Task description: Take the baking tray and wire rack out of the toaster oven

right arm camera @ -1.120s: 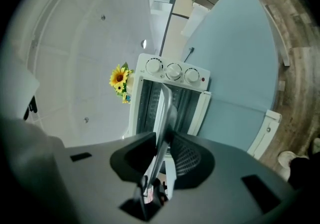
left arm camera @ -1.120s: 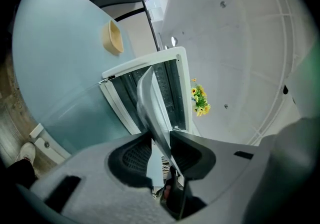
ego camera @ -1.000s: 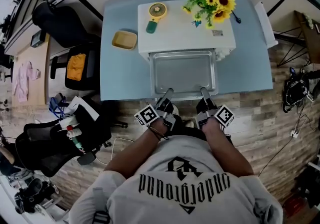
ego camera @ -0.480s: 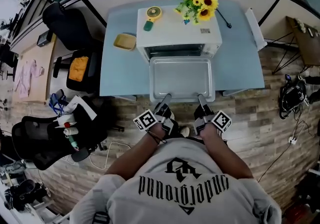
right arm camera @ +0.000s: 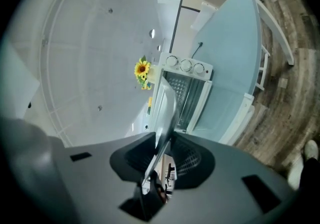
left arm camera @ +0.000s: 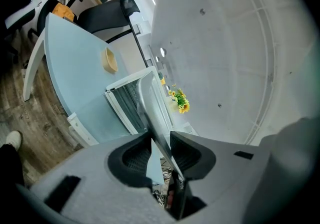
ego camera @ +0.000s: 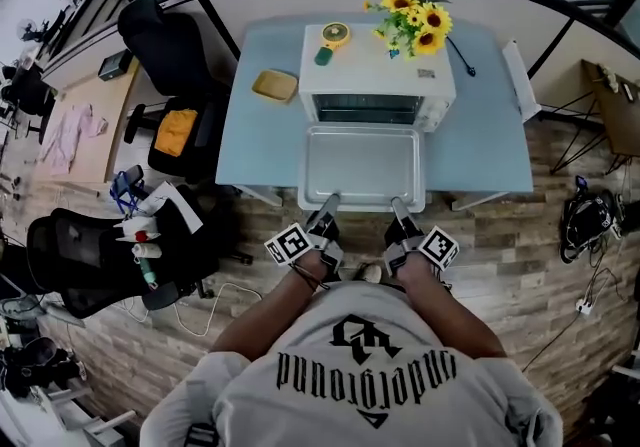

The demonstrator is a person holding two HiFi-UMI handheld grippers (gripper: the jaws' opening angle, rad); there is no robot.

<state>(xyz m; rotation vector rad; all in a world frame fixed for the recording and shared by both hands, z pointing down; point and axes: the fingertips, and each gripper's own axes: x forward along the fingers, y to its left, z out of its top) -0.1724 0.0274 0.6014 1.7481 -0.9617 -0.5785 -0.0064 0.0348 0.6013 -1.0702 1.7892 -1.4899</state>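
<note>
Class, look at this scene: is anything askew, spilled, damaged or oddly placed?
Nothing is spilled or damaged; the baking tray is held level in front of the toaster oven. Only the sunflowers and small fan on its top seem oddly placed.

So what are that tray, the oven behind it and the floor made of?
The baking tray looks like bare metal, aluminium or steel: dull silver-grey, soft sheen, thin rim. The toaster oven seems white painted metal, smooth and matte; plastic is possible. The floor reads as wood or wood-look planks: brown, grained, with board seams.
</note>
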